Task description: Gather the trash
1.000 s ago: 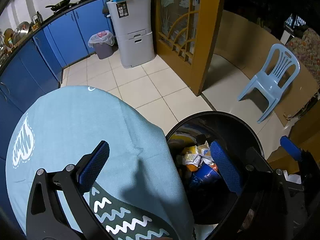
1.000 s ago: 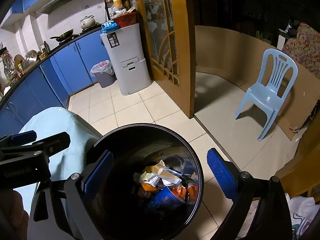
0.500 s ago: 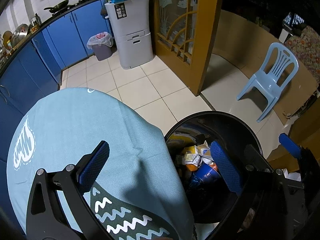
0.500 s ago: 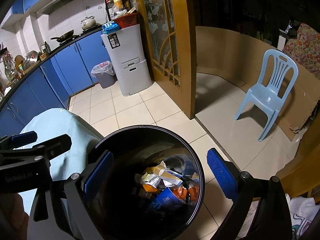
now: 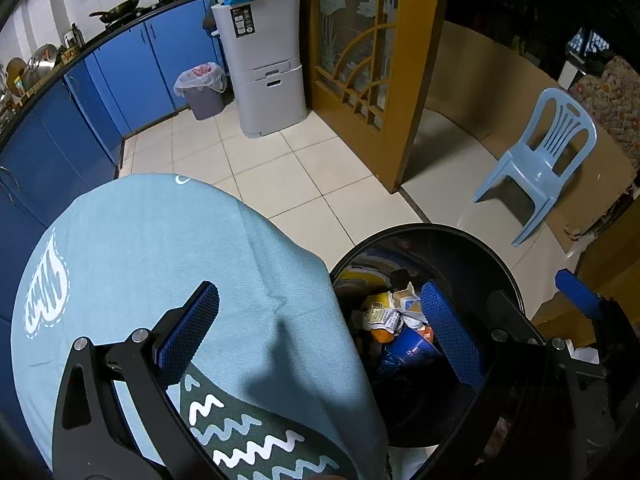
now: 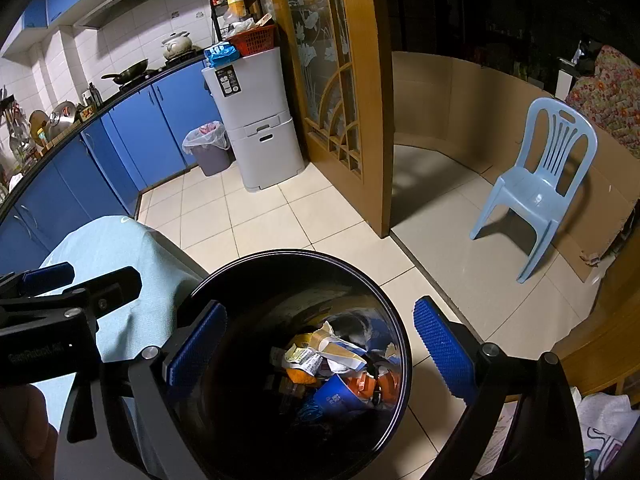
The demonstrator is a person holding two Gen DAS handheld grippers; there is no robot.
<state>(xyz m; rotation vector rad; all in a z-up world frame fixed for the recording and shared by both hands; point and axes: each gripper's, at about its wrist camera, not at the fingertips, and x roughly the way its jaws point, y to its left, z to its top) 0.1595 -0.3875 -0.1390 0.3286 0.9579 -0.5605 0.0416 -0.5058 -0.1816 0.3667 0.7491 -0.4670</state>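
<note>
Nothing much has moved since a moment ago: both my grippers are still up over the same spot, and the black bin (image 6: 296, 364) has only slid a tiny bit in my view. My left gripper (image 5: 320, 332) has its two blue fingers (image 5: 188, 332) spread wide, with nothing between them. One finger is over the light blue cloth (image 5: 160, 248) and the other is over the open top of the bin. My right gripper (image 6: 320, 348) is wide too and holds nothing. Its fingers (image 6: 444, 352) sit on each side of the bin's mouth, up above it.

The trash (image 6: 332, 368) is down inside the black bin. I can see crumpled paper, a blue cup (image 6: 334, 394) lying on its side, and some orange and yellow wrappers all piled up. The bin stands on the pale floor tiles (image 6: 256, 216), just beside the cloth.

Far off there is a small grey bin with a white bag (image 6: 210, 148) next to the blue cupboards (image 6: 160, 128). A tall grey cabinet (image 6: 260, 120) stands beside it with a red basket (image 6: 254, 40) on top. A wooden door with glass (image 6: 344, 80) is open. A light blue plastic chair (image 6: 540, 184) stands alone on the right, well away from the bin
</note>
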